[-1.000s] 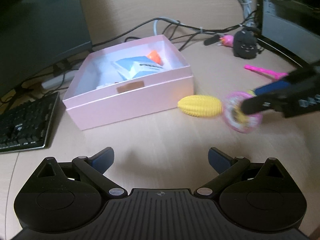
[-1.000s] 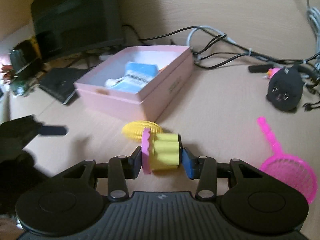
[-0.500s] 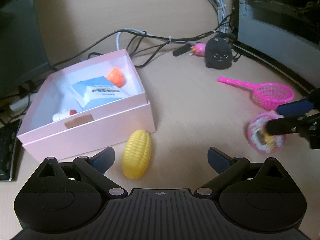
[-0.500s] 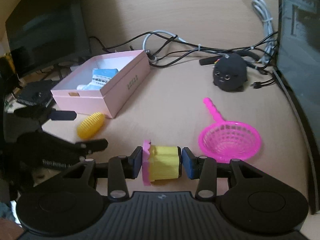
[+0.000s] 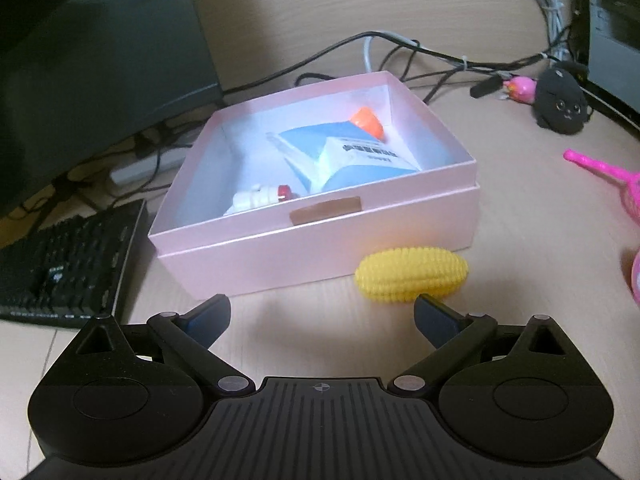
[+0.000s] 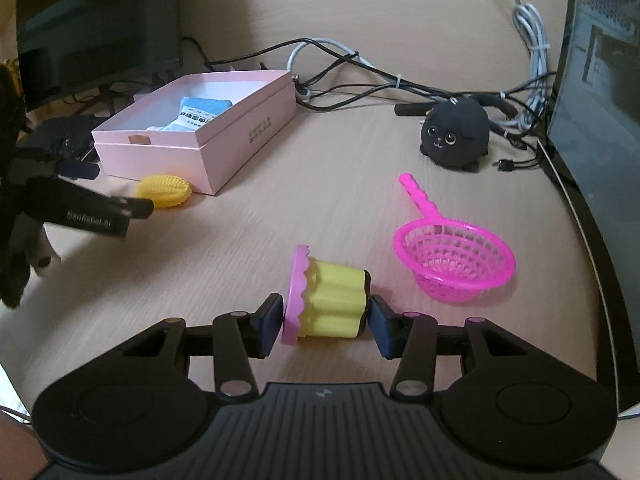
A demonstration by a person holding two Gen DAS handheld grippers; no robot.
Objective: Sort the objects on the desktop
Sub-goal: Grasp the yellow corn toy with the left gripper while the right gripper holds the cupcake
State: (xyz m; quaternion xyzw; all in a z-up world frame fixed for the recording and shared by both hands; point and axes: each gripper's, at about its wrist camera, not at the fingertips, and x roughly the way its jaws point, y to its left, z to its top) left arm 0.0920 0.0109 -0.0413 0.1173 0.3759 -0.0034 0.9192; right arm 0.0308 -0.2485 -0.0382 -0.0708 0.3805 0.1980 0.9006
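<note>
Since the earlier frames the right gripper (image 6: 325,325) has carried the toy cupcake (image 6: 326,303) away from the pink box (image 6: 224,148) and down to the desk (image 6: 248,240), and the left gripper (image 5: 322,320) has swung back to face the box with the toy corn (image 5: 412,280) just ahead of it.

Right tongs: the jaws are opening. The cupcake lies on its side between them, pink frill toward the left pad, dark base toward the right pad; a thin gap shows on the right side and the left pad looks at most barely touching, so I read the grip as let go. The pink strainer (image 6: 454,262) sits near it at 2 o'clock, the black plush (image 6: 456,138) well beyond at 1 o'clock, the box far off at 10 o'clock.

Left tongs: jaws stand wide apart with nothing between them. The corn lies at 1 o'clock, just past the right fingertip, touching or nearly touching the box's front wall. Inside the box are a blue-and-white packet (image 5: 360,156), an orange piece (image 5: 366,120) and a small white item (image 5: 256,200).

Handling, as a judgement: both toys look like light, hollow plastic, stiff enough not to crush. The cupcake's frill is thin and its fluted body could roll, so its 2 flat ends are the surest hold. The corn's ribbed skin should give purchase; take it across its thick middle, not at the tapered tips.
</note>
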